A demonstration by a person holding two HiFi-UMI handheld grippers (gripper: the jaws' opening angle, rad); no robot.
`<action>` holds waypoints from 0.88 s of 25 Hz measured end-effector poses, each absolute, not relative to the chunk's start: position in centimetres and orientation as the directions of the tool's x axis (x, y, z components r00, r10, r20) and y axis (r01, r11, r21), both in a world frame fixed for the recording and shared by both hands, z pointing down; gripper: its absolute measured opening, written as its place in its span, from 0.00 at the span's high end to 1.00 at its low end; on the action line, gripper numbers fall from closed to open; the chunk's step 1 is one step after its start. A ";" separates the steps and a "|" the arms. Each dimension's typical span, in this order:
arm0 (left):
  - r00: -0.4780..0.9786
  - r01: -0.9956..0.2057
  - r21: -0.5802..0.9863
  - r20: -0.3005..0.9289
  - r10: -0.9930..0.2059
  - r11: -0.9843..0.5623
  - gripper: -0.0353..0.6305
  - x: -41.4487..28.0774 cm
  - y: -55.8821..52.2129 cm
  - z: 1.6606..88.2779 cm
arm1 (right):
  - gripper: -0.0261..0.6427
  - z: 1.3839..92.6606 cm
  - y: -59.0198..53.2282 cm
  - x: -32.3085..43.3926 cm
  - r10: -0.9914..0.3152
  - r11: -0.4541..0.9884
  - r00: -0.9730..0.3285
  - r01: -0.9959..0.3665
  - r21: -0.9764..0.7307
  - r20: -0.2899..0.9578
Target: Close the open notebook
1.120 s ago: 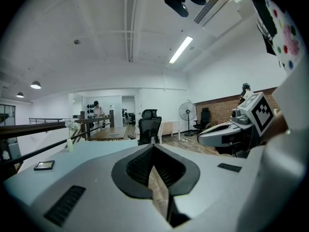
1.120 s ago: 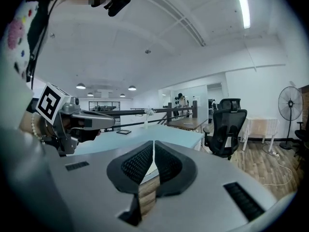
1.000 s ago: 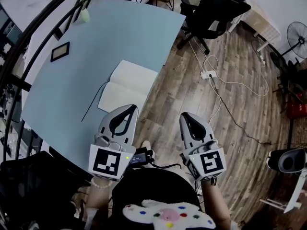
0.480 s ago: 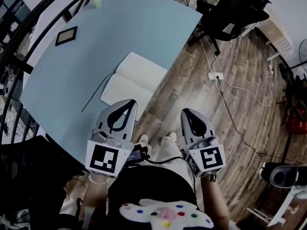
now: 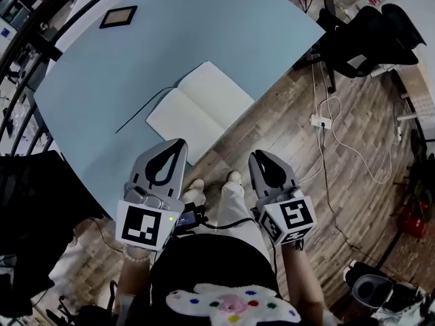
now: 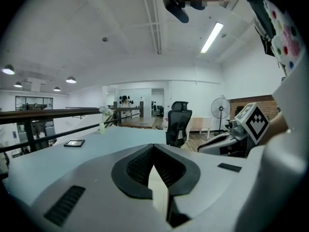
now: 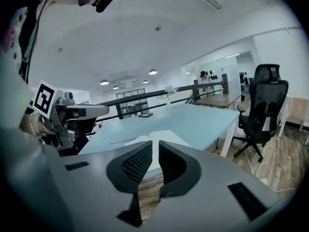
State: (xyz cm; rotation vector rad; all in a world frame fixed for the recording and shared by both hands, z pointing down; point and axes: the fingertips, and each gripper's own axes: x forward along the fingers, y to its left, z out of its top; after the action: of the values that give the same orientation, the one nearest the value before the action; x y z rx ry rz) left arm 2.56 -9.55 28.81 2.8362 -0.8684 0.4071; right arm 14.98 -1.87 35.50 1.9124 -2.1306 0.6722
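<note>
Open notebook (image 5: 200,111) lies on the table (image 5: 102,94) just ahead of the left gripper (image 5: 178,145), spine diagonal; right gripper (image 5: 257,156) sits further off. Both pairs of fingers (image 6: 137,166) are pinched together, holding nothing.

I'm holding both grippers out in front of my body, side by side and well apart, roughly parallel. My left gripper (image 5: 175,143) points forward and tips slightly downward; its jaws meet at the tips with nothing caught between them. My right gripper (image 5: 256,156) is angled down a little more, its jaws drawn together to a thin slit and empty. The left marker cube (image 5: 143,226) and right marker cube (image 5: 288,220) both face up toward my head. My left wrist (image 5: 136,255) and right forearm (image 5: 299,287) run back close along my torso.
</note>
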 end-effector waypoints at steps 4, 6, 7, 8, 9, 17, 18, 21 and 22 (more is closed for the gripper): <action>0.741 -0.637 0.068 0.330 -0.586 -0.768 0.92 1.7 -10.2 29.8 | 0.89 37.9 -3.2 15.2 -0.855 0.086 -0.218 -0.954 -0.287 0.471; 0.714 -0.666 0.064 0.343 -0.610 -0.744 0.92 1.2 -10.5 30.4 | 0.80 39.1 -3.9 15.1 -0.841 0.097 -0.254 -0.940 -0.328 0.479; 0.702 -0.679 0.064 0.348 -0.621 -0.731 0.92 0.9 -10.5 30.7 | 0.77 39.8 -4.3 15.0 -0.831 0.106 -0.271 -0.934 -0.341 0.485; 0.691 -0.691 0.066 0.353 -0.631 -0.719 0.92 0.6 -10.6 31.1 | 0.76 40.5 -4.6 14.8 -0.821 0.114 -0.287 -0.930 -0.350 0.494; 0.680 -0.703 0.070 0.357 -0.640 -0.708 0.92 0.3 -10.7 31.4 | 0.74 41.1 -4.9 14.6 -0.809 0.122 -0.302 -0.925 -0.359 0.504; 0.614 -0.763 0.090 0.411 -0.674 -0.640 0.92 -0.6 -10.9 33.9 | 0.68 45.8 -7.1 13.9 -0.734 0.122 -0.397 -0.875 -0.468 0.551; 0.608 -0.769 0.090 0.413 -0.678 -0.633 0.92 -0.8 -10.9 34.1 | 0.68 46.2 -7.4 13.8 -0.729 0.116 -0.405 -0.868 -0.483 0.552; 0.588 -0.784 0.090 0.425 -0.688 -0.614 0.92 -1.0 -10.8 34.6 | 0.67 47.2 -8.3 13.7 -0.714 0.094 -0.424 -0.846 -0.524 0.557; 0.580 -0.789 0.090 0.431 -0.691 -0.607 0.92 -1.0 -10.8 34.8 | 0.66 47.6 -8.7 13.7 -0.709 0.086 -0.429 -0.840 -0.536 0.559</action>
State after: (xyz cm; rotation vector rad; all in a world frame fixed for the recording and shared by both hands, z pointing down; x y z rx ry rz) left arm -0.99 -10.84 34.81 2.5415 -1.2190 0.5202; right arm 13.69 -8.67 47.55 1.5832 -2.1950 1.2626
